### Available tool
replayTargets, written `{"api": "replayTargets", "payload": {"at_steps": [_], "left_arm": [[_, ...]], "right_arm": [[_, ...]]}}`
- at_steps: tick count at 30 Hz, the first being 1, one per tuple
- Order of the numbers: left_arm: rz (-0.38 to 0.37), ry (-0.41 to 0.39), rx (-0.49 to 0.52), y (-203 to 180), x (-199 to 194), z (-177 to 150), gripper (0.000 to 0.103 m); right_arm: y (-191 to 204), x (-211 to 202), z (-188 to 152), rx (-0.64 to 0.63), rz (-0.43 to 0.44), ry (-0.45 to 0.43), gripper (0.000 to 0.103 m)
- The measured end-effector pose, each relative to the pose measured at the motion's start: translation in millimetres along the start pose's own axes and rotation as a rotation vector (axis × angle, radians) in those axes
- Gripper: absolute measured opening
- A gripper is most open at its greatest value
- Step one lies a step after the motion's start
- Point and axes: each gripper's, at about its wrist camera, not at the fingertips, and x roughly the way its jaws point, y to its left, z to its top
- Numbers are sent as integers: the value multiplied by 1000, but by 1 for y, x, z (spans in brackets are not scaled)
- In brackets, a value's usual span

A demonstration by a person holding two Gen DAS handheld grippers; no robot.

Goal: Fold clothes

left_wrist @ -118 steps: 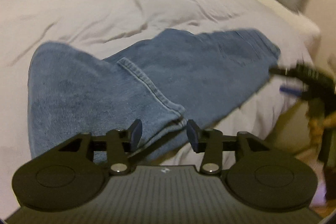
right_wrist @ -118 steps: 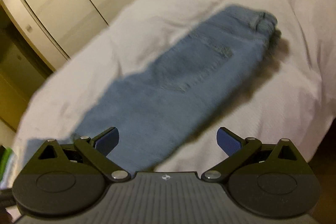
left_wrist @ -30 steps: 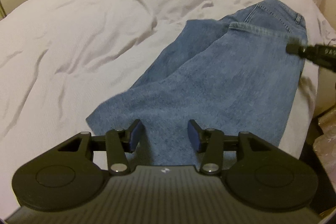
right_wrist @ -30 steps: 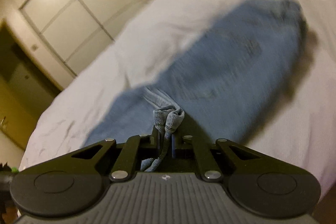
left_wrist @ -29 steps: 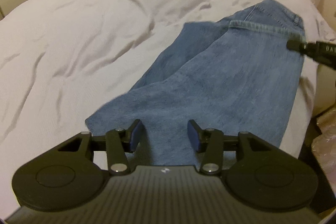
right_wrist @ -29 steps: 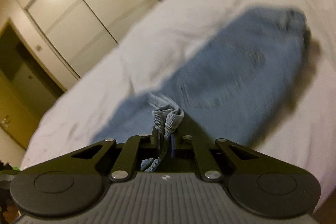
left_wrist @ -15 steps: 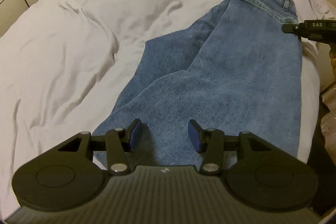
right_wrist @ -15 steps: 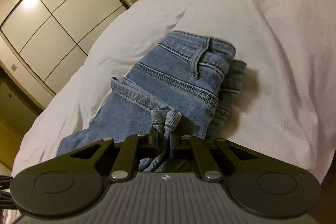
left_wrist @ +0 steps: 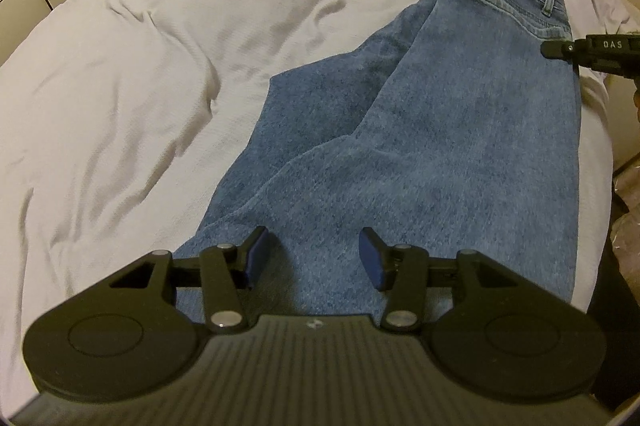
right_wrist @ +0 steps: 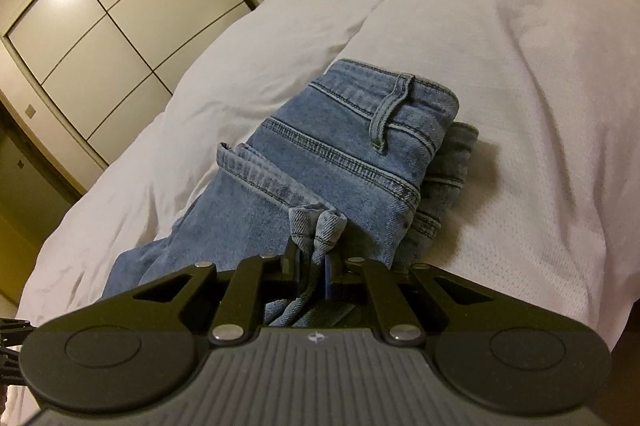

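Jeans folded over once on the bed, hem brought up to the waistband

The jeans (left_wrist: 420,146) lie along the near edge of the white bed (left_wrist: 140,66), legs stacked and doubled so the hem sits by the waistband (right_wrist: 360,130). Your right tongs (right_wrist: 311,266) are clenched on a bunched bit of hem just short of that waistband; your left tongs (left_wrist: 310,258) hang released over the fold end, nothing between the pads. By the look of it one fold is laid but not let go; release, smoothing and probably another fold remain
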Motion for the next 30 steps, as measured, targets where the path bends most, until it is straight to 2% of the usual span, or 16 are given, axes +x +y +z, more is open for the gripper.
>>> {"api": "replayTargets", "payload": {"at_steps": [6,8,12,15,20,25,27,30], "left_arm": [[5,-14,0,1,4,6,45],[6,-15,3,1,5,10,45],[17,-21,-1,3,8,19,45],[24,-23,-12,5,14,25,45],[35,-4,-25,5,27,27,44],[24,-18,-24,5,30,27,44],[24,-23,-27,5,31,27,44],[27,-31,-26,5,30,24,45]], "right_arm": [[0,-2,3,-15,11,0,7],[5,-6,5,-69,15,-17,8],[15,-24,25,-165,24,-121,7],[9,-33,45,-179,18,-157,7],[-25,-15,50,-109,-5,-98,7],[-32,-33,53,-100,2,-181,7],[-45,-30,52,-54,-26,-164,7],[-58,-30,49,1,11,-174,7]]}}
